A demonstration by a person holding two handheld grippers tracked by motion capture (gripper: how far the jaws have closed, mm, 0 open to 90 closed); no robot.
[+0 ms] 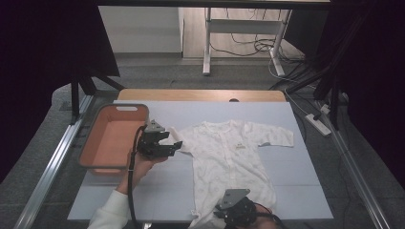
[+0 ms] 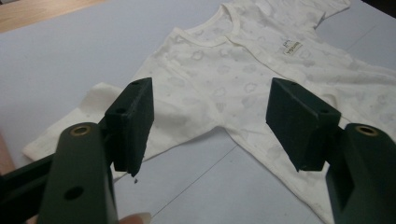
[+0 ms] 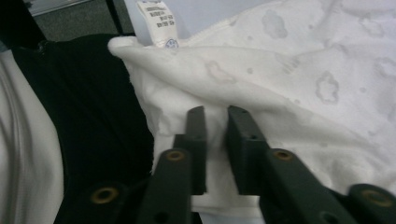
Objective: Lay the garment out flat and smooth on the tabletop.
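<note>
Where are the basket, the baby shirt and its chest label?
basket (image 1: pixel 120 109), high view, far rim
shirt (image 1: pixel 224 157), high view, middle of the front
label (image 2: pixel 293 47), left gripper view, centre of the label

A baby shirt (image 1: pixel 229 157) lies spread at the frame's centre on the counter (image 1: pixel 157 191). A tub (image 1: pixel 112 138) sits to its left, at the counter's left edge, well apart.

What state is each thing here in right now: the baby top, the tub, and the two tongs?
Baby top: spread flat on the table, front up, sleeves out, buttoned shut.
Orange tub: upright, empty.
Left tongs: open, above the top's sleeve.
Right tongs: pinched on the top's bottom hem.
</note>
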